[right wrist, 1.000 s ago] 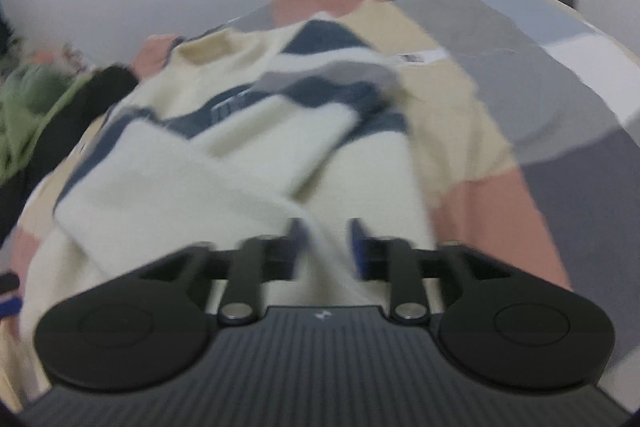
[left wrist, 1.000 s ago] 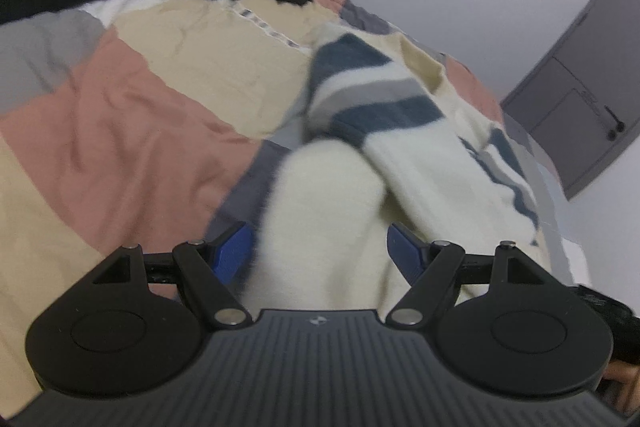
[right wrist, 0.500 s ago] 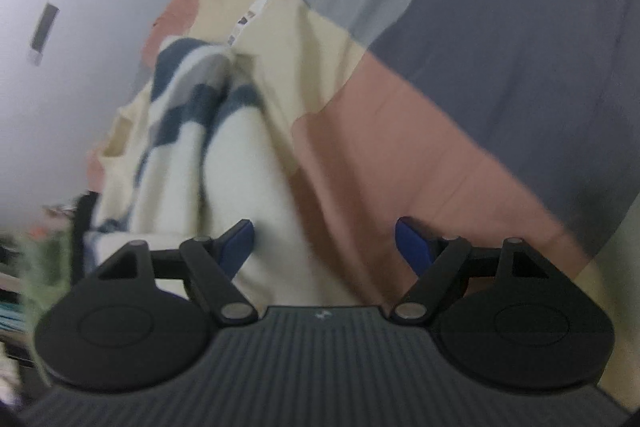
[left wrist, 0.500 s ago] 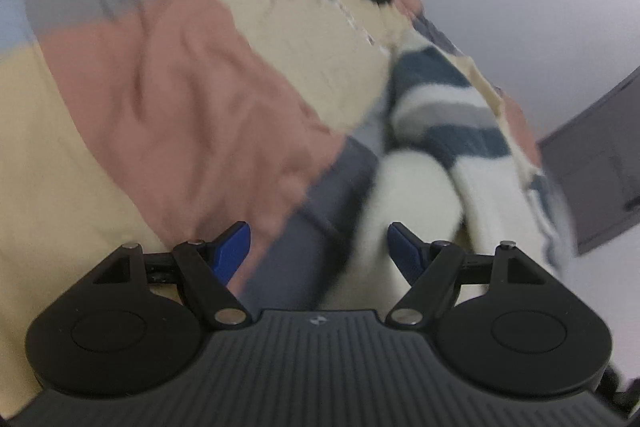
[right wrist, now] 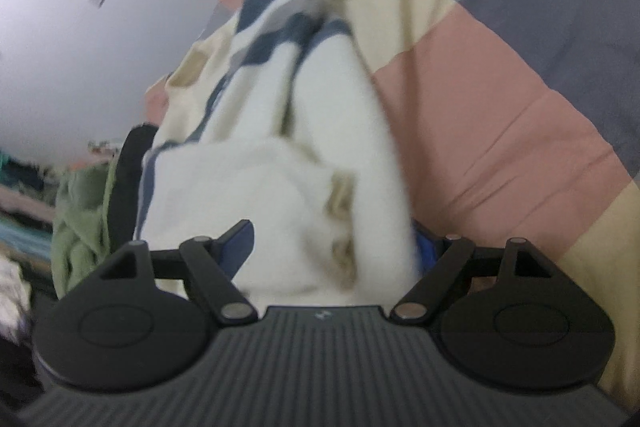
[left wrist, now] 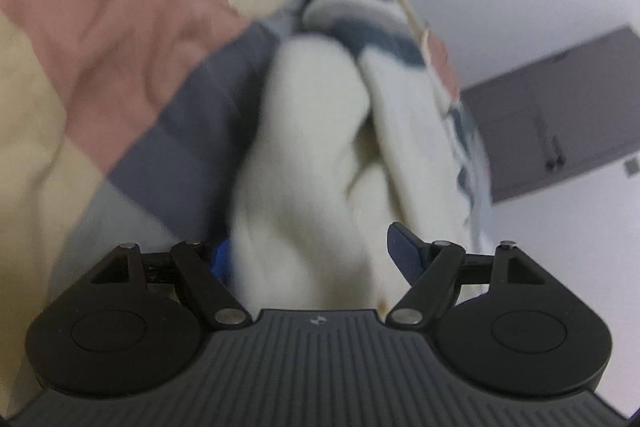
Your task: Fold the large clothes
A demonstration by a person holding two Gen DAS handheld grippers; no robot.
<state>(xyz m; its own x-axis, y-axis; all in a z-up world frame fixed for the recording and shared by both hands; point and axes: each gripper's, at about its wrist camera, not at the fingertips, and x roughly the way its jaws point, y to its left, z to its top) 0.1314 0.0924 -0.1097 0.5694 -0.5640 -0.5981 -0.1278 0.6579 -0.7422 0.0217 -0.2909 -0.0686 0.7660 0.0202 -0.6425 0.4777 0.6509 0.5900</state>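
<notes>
Scene: a cream sweater (left wrist: 312,155) with navy and grey stripes lies bunched lengthwise on a patchwork bedspread (left wrist: 104,27) of pink, beige and grey blocks, a grey door (left wrist: 560,107) beyond it.

Garment: its near, plain cream end rises between both of your tools; the striped part lies farther up the bed, seen again from the right wrist (right wrist: 280,131).

Left gripper (left wrist: 316,255): jaws spread wide, a thick roll of cream knit between them. The left blue pad is half buried behind the cloth and the right pad stands clear of it, so nothing is clamped.

Right gripper (right wrist: 332,247): jaws wide apart with the cream fold filling the gap. The right pad is mostly hidden by fabric, the left pad visible beside it; no squeeze shows.

Clutter: a green garment (right wrist: 80,211) and a dark one (right wrist: 128,179) sit at the bed's far side, near the sweater's edge.

Risk: if you close now you may catch several layers at once, or the bedspread beneath, and the fold will come up lumpy and drag the cover.

Risk: uneven grips on the two sides would likely skew the hem line.

Risk: both views are blurred, so which layer lies between the pads is uncertain.
</notes>
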